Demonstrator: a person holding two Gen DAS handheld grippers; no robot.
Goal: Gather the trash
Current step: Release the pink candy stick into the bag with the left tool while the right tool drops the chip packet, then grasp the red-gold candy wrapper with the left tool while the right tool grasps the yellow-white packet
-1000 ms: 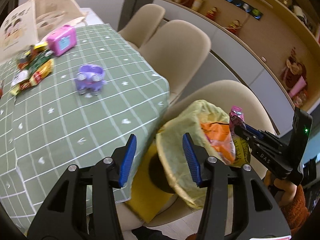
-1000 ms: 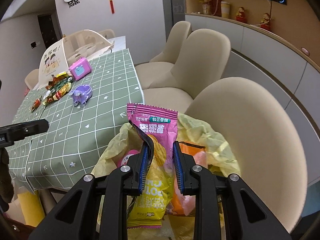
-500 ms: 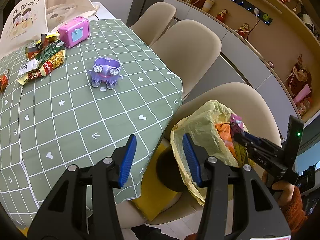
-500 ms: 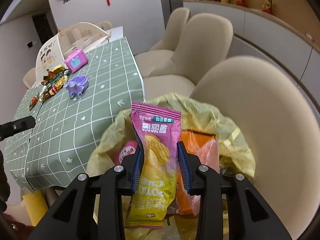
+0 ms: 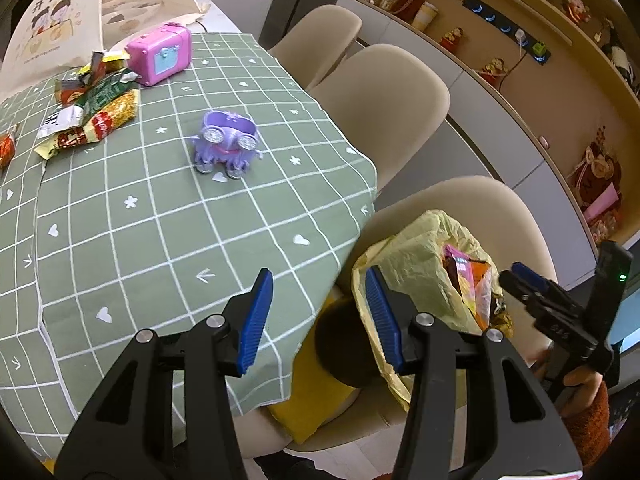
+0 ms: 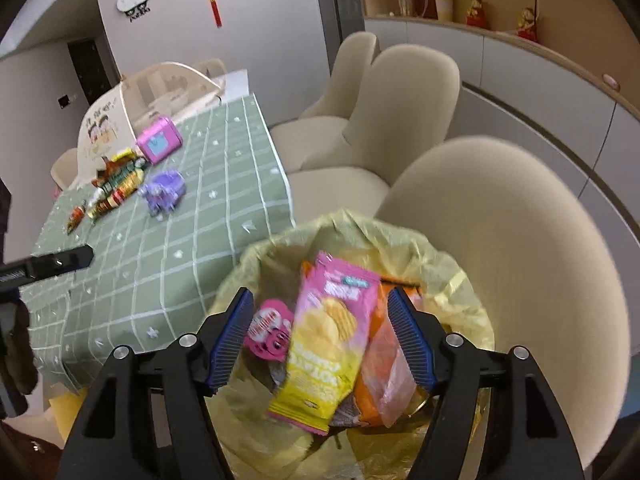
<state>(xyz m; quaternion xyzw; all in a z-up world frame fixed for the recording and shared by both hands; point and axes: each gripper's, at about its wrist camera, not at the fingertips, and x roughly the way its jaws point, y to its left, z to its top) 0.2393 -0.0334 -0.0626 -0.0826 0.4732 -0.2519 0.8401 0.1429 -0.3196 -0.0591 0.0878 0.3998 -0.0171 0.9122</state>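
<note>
A pink and yellow chip packet (image 6: pixel 326 344) drops, blurred, between the opening jaws of my right gripper (image 6: pixel 320 295); the pads no longer press on it. Under it gapes a yellow trash bag (image 6: pixel 452 276) on a beige chair, holding an orange packet (image 6: pixel 384 364) and a pink round wrapper (image 6: pixel 270 330). My left gripper (image 5: pixel 319 274) stands open and empty over the table's near corner, left of the trash bag (image 5: pixel 416 256). More snack wrappers (image 5: pixel 92 116) lie in a pile at the table's far left. The right gripper (image 5: pixel 520 280) shows beside the bag in the left wrist view.
The table wears a green checked cloth (image 5: pixel 140 240). On it stand a purple toy (image 5: pixel 226 144) and a pink toy case (image 5: pixel 160 54), with a mesh food cover (image 5: pixel 60 28) behind. Beige chairs (image 5: pixel 384 92) line the table's right side. A cabinet with ornaments runs along the wall.
My right gripper's jaws have spread and let go of the chip packet, which now slips down into the yellow bag. My left gripper has shifted toward the table, still open.
</note>
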